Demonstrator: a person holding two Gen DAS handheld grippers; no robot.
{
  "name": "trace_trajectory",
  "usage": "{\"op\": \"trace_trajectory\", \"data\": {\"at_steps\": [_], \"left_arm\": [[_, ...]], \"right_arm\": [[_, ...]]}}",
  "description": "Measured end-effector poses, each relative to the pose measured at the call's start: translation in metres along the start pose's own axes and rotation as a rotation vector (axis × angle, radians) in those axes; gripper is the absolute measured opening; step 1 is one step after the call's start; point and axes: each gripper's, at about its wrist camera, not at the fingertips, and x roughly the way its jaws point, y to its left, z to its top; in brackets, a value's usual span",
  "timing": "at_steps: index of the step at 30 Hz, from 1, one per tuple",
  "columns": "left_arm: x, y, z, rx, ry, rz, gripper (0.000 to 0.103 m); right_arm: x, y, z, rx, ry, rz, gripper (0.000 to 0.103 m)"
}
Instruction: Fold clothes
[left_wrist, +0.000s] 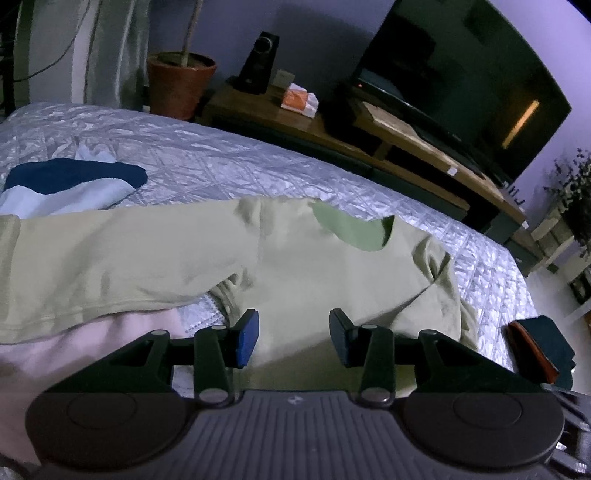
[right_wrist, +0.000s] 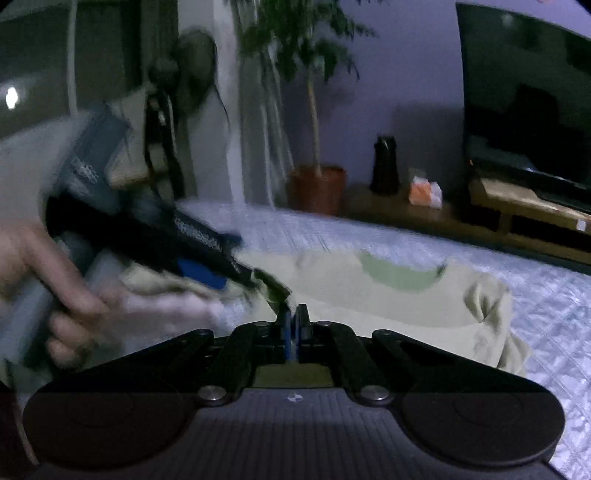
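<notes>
Dim room: quilted silver bed (left_wrist: 229, 155) near; low wooden TV bench (left_wrist: 406, 147) far, bearing a dark television (left_wrist: 461, 85) right; potted plant (left_wrist: 181, 83) left against a pale wall (left_wrist: 314, 37).

Bed w/ quilted silvery-grey cover (left_wrist: 229, 162) filled the foreground. Past its far edge ran a low wooden TV bench (left_wrist: 413, 147) along a lilac wall. Big dark TV (left_wrist: 461, 81) stood on the bench's right end, screen off, small red light at its base. Black speaker-like unit (left_wrist: 258, 62) stood upright on the bench's left end; orange-and-white packet (left_wrist: 300, 100) lay just beside it. Terracotta plant pot (left_wrist: 180, 83) sat on the floor left of the bench, thin trunk rising out. Standing fan (right_wrist: 192, 62) further left, blurred. Dark leafy plant (left_wrist: 576, 192) at far right.
</notes>
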Motion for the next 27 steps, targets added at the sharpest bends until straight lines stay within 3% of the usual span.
{"op": "trace_trajectory", "data": {"at_steps": [1, 5, 7, 9, 11, 13, 15, 18, 22, 26, 27], "left_arm": [[-0.001, 0.000, 0.000, -0.002, -0.004, 0.004, 0.039], [-0.005, -0.003, 0.002, 0.017, -0.033, 0.020, 0.040], [-0.004, -0.003, 0.001, 0.016, -0.024, 0.014, 0.041], [-0.002, -0.004, 0.000, 0.015, -0.014, 0.008, 0.041], [0.000, -0.004, 0.000, 0.010, -0.003, -0.001, 0.041], [0.002, -0.006, -0.002, 0.016, 0.006, -0.010, 0.041], [0.003, -0.008, -0.003, 0.024, 0.014, -0.020, 0.043], [0.009, -0.019, -0.011, 0.064, 0.046, -0.044, 0.045], [0.020, -0.038, -0.024, 0.118, 0.099, -0.070, 0.045], [0.034, -0.051, -0.040, 0.175, 0.163, -0.070, 0.045], [0.038, -0.053, -0.044, 0.191, 0.178, -0.067, 0.045]], "right_arm": [[-0.005, 0.001, 0.002, 0.010, -0.015, 0.010, 0.003], [0.020, 0.020, -0.025, -0.070, 0.125, 0.049, 0.004], [0.045, 0.025, -0.045, -0.070, 0.257, 0.121, 0.011], [0.056, 0.032, -0.058, -0.094, 0.312, 0.115, 0.023], [0.047, 0.028, -0.058, -0.035, 0.273, 0.143, 0.029], [0.033, 0.004, -0.052, 0.103, 0.192, 0.124, 0.053], [0.024, -0.029, -0.046, 0.207, 0.120, 0.030, 0.056], [0.019, -0.086, -0.037, 0.366, 0.089, -0.123, 0.051], [0.022, -0.147, -0.018, 0.442, 0.037, -0.259, 0.049], [0.058, -0.185, -0.016, 0.435, 0.136, -0.304, 0.048], [0.066, -0.191, -0.020, 0.432, 0.181, -0.314, 0.042]]}}
